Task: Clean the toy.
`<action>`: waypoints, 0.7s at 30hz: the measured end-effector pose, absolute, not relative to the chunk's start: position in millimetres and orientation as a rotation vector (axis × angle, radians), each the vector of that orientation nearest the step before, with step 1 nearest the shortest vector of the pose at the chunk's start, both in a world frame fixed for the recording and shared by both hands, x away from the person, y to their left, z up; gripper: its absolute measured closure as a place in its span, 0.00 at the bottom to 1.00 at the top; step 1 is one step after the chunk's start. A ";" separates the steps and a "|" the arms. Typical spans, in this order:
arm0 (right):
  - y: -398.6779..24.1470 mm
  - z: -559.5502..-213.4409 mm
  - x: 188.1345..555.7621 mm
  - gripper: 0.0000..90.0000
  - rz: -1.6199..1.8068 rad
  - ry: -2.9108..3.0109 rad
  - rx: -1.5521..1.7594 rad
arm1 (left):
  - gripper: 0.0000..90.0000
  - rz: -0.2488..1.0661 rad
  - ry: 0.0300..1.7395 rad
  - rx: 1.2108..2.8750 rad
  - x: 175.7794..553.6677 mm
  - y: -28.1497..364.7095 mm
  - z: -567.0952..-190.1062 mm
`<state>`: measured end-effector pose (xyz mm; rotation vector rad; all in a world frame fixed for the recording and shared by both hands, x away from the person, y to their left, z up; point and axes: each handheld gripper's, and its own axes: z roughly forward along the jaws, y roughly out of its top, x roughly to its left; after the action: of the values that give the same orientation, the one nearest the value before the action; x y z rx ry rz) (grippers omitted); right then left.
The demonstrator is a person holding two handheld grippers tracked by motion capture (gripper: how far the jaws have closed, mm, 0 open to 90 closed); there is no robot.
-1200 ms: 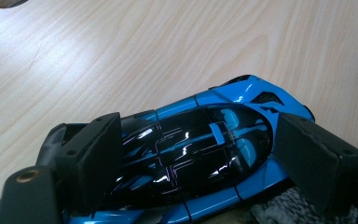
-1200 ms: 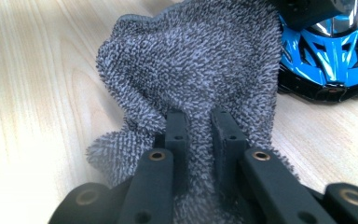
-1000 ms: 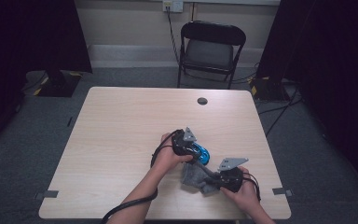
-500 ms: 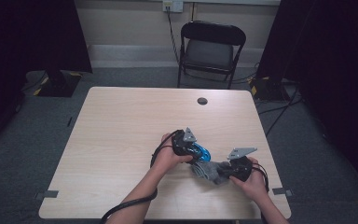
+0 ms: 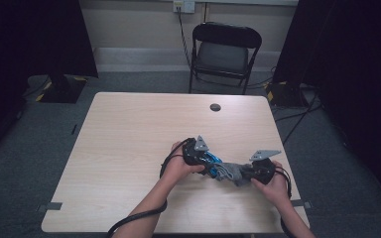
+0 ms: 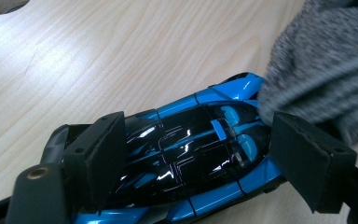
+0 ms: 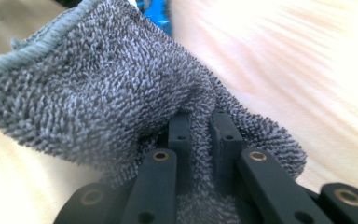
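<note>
L gripper (image 6: 186, 158) clamps blue toy car (image 6: 191, 154) by sides, near table's (image 5: 129, 139) front-right corner. R gripper (image 7: 200, 135) pinched tight on grey cloth (image 7: 102, 93), cloth touching car.

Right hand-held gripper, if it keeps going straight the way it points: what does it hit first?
Most likely the blue toy car. The right hand-held gripper is shut on the grey cloth, which already meets the car's end; the left hand-held gripper straddles the car just beyond. Depth between them is hard to judge.

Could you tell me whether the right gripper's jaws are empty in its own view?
No, the right gripper is pinched shut on a fold of the grey terry cloth.
</note>
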<state>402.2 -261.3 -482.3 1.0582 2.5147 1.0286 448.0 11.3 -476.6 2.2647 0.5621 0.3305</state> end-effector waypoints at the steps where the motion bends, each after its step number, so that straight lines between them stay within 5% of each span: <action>1: -262.5 -482.6 403.9 0.90 1.032 2.508 1.068 | 0.21 0.330 0.562 2.265 448.0 11.3 -476.6; 21: -270.4 -486.8 426.7 0.90 1.037 2.364 1.206 | 0.22 0.329 0.555 2.264 448.3 12.0 -476.6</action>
<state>426.7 -270.4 -486.8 1.2059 2.3636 1.0368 448.3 12.0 -476.6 2.2641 0.5549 0.3286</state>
